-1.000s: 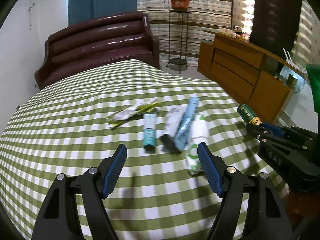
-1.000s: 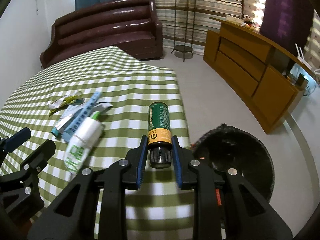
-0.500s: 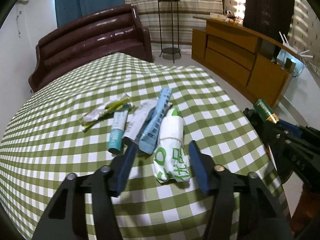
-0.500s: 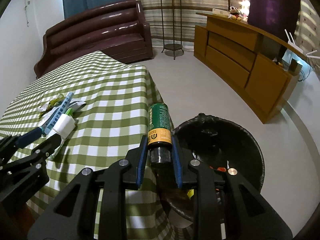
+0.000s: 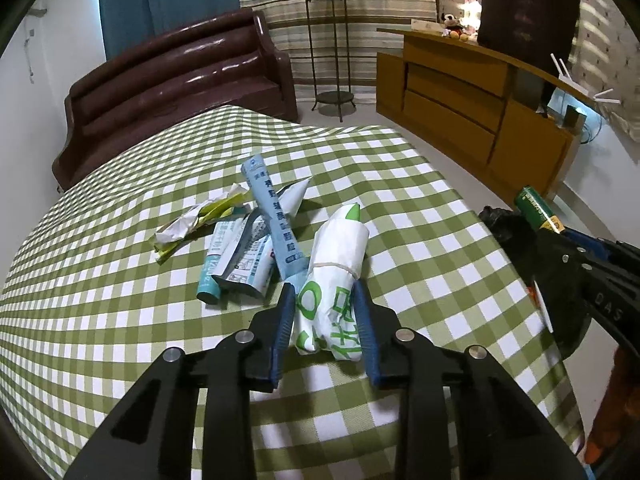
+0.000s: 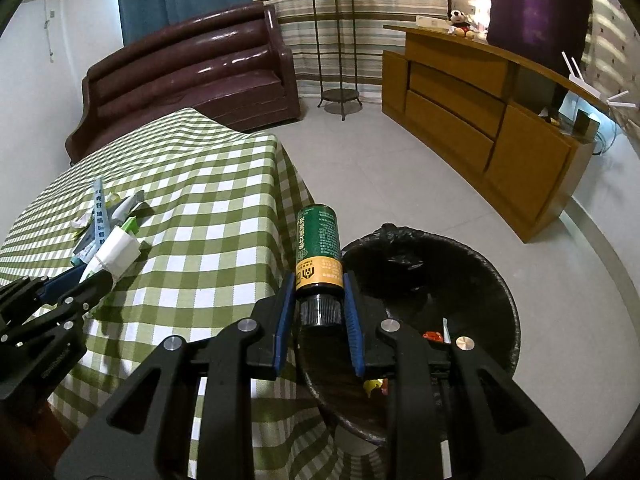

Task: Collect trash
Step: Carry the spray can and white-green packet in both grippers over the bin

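Left view: my left gripper pinches the white packet low centre; the blue tube touching it could drag along.

Right view: my right gripper clamps the green bottle by its cap end at the bin rim's left edge. I fear it drops outside, since the table edge crowds close.

right gripper — clamped on green bottle, over near rim of black-lined bin | left gripper — at white packet near table edge
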The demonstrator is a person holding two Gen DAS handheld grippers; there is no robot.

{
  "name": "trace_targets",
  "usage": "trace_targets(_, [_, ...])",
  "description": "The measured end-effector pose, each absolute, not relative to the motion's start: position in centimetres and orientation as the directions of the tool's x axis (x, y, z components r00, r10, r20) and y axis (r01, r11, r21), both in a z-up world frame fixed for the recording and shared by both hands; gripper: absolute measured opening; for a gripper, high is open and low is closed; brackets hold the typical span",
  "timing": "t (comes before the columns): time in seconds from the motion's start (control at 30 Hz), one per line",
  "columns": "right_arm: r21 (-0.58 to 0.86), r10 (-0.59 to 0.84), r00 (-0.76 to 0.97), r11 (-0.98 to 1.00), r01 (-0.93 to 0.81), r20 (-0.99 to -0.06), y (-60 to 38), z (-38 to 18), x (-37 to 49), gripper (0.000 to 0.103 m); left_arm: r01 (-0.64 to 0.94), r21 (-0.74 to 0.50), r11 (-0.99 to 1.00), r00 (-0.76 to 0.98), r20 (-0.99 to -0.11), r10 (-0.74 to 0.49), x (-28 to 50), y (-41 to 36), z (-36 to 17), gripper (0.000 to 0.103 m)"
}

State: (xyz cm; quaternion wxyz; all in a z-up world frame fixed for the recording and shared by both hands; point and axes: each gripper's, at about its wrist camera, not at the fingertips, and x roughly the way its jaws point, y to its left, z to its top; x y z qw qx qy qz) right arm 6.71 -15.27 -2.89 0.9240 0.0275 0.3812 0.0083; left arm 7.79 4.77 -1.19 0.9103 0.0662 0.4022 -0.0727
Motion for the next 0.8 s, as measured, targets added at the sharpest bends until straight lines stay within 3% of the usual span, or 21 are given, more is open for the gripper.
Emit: trace_targets(0.8, [0.005, -0.094, 0.740, 0.992, 0.130, -0.666, -20.5, -1.4, 3.7, 0.023, 0.333, 0.061, 0.941, 0.755, -0.615, -0.228, 5.2, -2.9, 2.0, 0.031])
